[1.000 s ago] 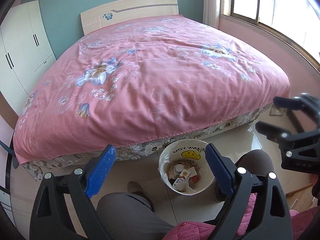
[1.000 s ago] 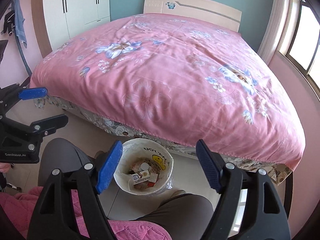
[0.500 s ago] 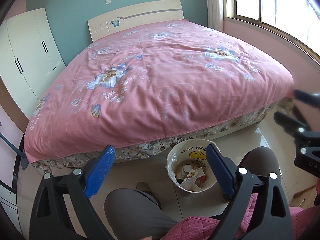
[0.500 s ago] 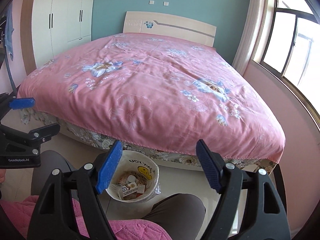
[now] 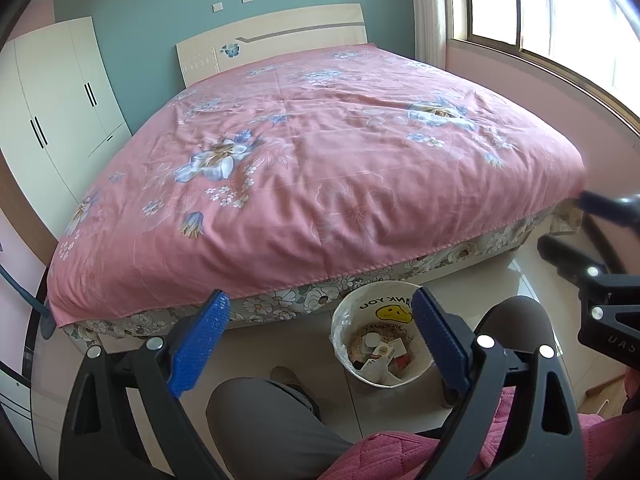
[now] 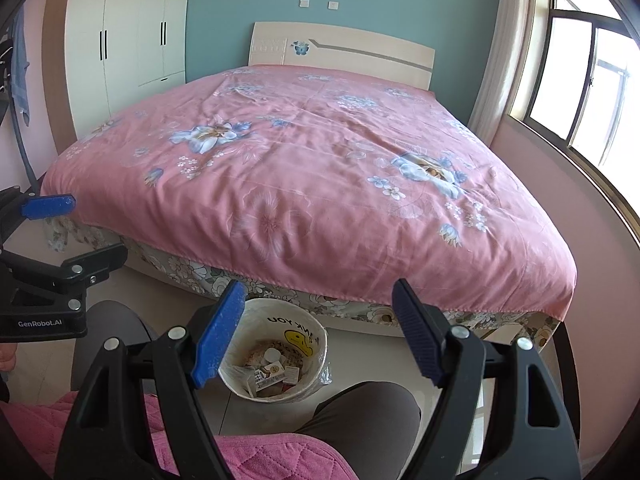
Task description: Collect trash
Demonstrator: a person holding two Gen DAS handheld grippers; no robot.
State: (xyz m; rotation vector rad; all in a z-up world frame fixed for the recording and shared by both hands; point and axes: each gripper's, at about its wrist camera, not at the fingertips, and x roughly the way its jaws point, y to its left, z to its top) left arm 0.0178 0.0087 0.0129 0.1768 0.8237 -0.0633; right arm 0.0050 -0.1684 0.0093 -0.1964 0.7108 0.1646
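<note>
A white waste bin [image 5: 394, 312] with a yellow smiley on its liner stands on the floor at the foot of the bed. Several small boxes and scraps of trash [image 5: 380, 354] lie inside it. My left gripper [image 5: 320, 312] hangs open above and in front of the bin, with nothing between its blue pads. My right gripper [image 6: 318, 300] is also open and empty, above the same bin [image 6: 296, 330] and its trash [image 6: 272, 372]. Each gripper shows at the edge of the other's view: the right gripper [image 5: 568, 222] and the left gripper [image 6: 80, 232].
A wide bed with a pink floral cover [image 5: 320, 160] fills the room ahead. A white wardrobe [image 6: 128, 40] stands at the left and a window [image 6: 592, 80] at the right. The seated person's knees [image 5: 272, 420] [image 6: 360, 416] flank the bin on a pale tiled floor.
Both views have tilted up and drawn back: the bin sits lower and smaller, and more headboard and wall show. In the left wrist view the right gripper has slid toward the right edge.
</note>
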